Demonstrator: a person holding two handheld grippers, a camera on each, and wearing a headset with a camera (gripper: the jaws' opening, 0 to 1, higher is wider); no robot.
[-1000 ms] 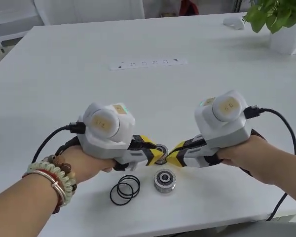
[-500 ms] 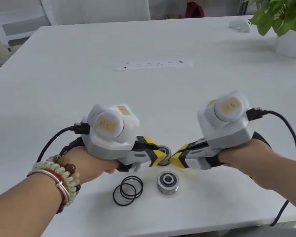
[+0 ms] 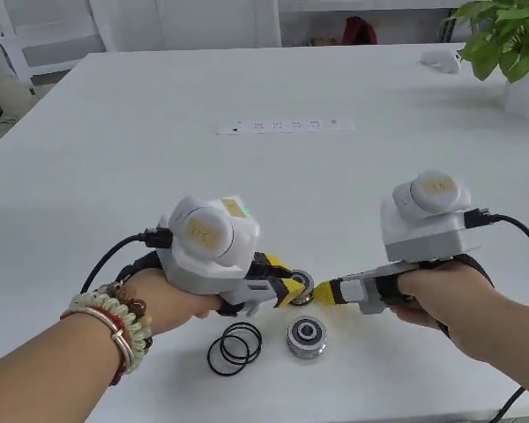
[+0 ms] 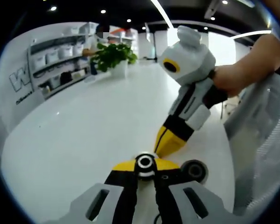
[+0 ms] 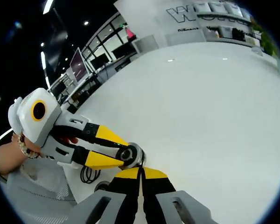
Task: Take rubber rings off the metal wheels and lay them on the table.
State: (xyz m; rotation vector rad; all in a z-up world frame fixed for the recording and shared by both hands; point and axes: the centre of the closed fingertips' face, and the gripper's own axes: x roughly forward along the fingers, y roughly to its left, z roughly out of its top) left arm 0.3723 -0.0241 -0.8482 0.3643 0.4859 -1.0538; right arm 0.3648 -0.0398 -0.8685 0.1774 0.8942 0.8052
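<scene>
Head view first: the left gripper [image 3: 291, 289] is clamped on a small silver metal wheel [image 3: 302, 285] held over the white table [image 3: 159, 159]. The right gripper [image 3: 329, 293], jaws drawn together, points in from the wheel's 3 o'clock, just beside it. The danger I see is a shallow bite on that round rim, which could let the wheel squirt out and roll. A ring stretched by the right tip could also snap free and fly. At the held wheel's 6 o'clock a second grooved metal wheel with a dark hub [image 3: 307, 337] lies flat on the table. At that one's 9 o'clock thin black rubber rings [image 3: 234, 345] lie in limp, overlapping loops. In the left gripper view the held wheel [image 4: 145, 162] sits pinched between the yellow tips, bright rim and dark bore. Whether a ring rides its groove is too small to tell. The right gripper [image 4: 164, 147] hovers at its 1 o'clock, and an off-centre poke could knock the wheel askew. In the right gripper view its own jaws are closed with nothing visible between them, the wheel [image 5: 131, 155] is at 11 o'clock and the rings [image 5: 87, 175] are at 9 o'clock.
</scene>
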